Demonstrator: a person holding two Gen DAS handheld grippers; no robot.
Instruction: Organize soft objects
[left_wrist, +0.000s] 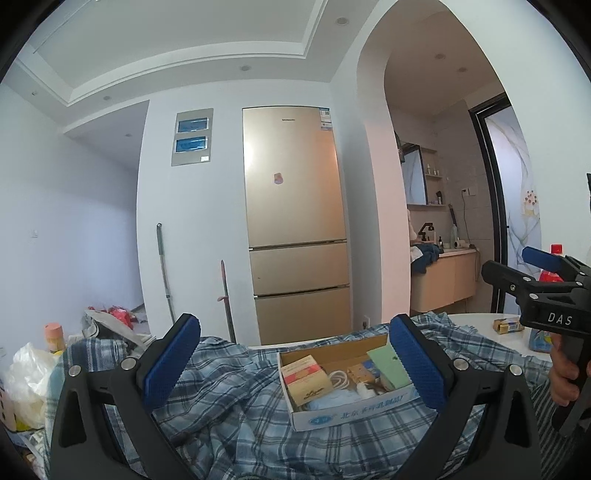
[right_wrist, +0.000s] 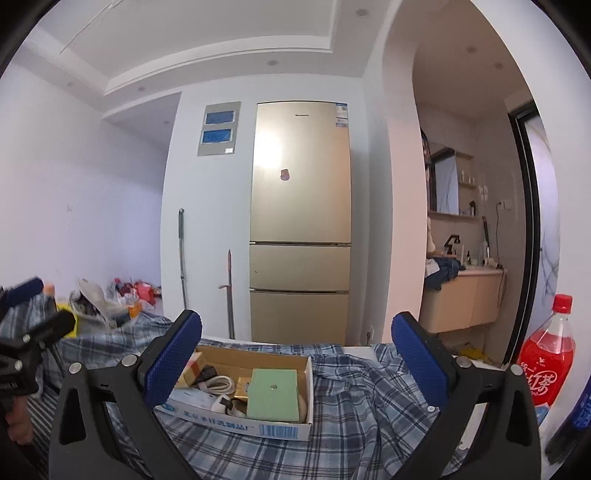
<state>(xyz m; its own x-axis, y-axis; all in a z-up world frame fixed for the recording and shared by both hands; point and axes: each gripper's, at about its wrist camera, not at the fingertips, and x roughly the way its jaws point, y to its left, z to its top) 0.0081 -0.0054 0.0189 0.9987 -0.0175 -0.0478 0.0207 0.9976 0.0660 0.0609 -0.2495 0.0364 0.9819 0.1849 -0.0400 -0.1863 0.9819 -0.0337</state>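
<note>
A blue-and-white plaid cloth (left_wrist: 236, 402) (right_wrist: 351, 413) lies rumpled over the table. On it rests a shallow cardboard box (left_wrist: 343, 413) (right_wrist: 258, 428) holding a green card, small boxes and a white cable. My left gripper (left_wrist: 295, 365) is open above the cloth, nothing between its blue pads. My right gripper (right_wrist: 295, 362) is open too, level with the box and not touching it. In the left wrist view the right gripper (left_wrist: 532, 269) shows at the right edge in a hand. The left gripper (right_wrist: 26, 306) appears at the left edge of the right wrist view.
A red drink bottle (right_wrist: 548, 365) and a dark bottle (right_wrist: 576, 413) stand at the table's right. A small yellow pack (left_wrist: 508, 325) lies on the white tabletop (left_wrist: 476, 325). Bags and clutter (left_wrist: 33, 384) sit left. A gold fridge (left_wrist: 295, 229), a mop and a broom stand behind.
</note>
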